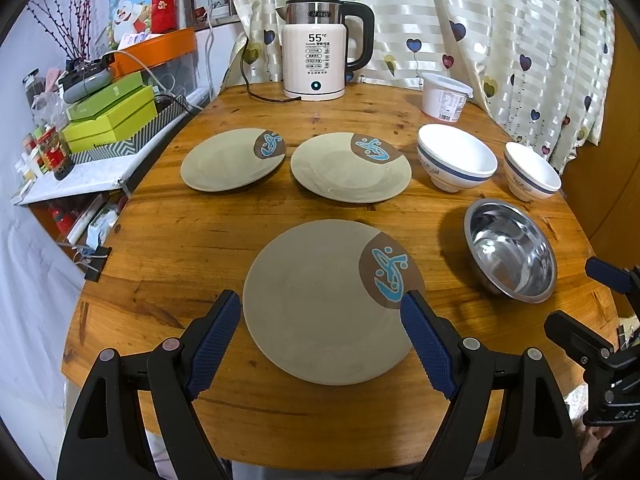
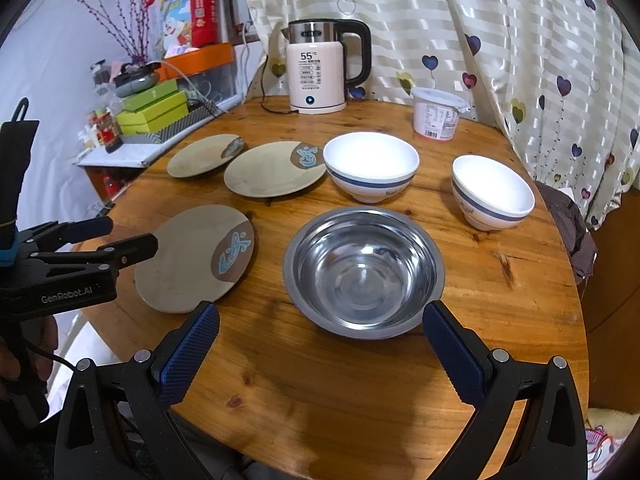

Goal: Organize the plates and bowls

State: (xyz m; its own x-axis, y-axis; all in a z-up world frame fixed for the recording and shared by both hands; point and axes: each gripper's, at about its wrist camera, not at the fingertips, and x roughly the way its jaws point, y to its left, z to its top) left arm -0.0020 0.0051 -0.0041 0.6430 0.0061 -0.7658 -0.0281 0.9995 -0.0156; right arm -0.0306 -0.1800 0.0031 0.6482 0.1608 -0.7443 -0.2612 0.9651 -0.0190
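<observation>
Three beige plates with blue fish marks lie on the round wooden table (image 1: 160,248): a near plate (image 1: 320,308), a far left plate (image 1: 228,160) and a far middle plate (image 1: 348,172). Two white bowls with blue bands (image 1: 456,156) (image 1: 530,174) stand at the far right. A steel bowl (image 1: 512,248) sits in front of them. My left gripper (image 1: 322,300) is open and empty, its jaws on either side of the near plate. My right gripper (image 2: 320,312) is open and empty, just before the steel bowl (image 2: 364,272). The near plate also shows in the right wrist view (image 2: 188,260).
A white electric kettle (image 1: 316,52) with a cord stands at the table's back. A white plastic tub (image 1: 444,98) stands back right. A cluttered shelf with green boxes (image 1: 112,120) adjoins the table's left edge. A heart-print curtain (image 1: 520,40) hangs behind.
</observation>
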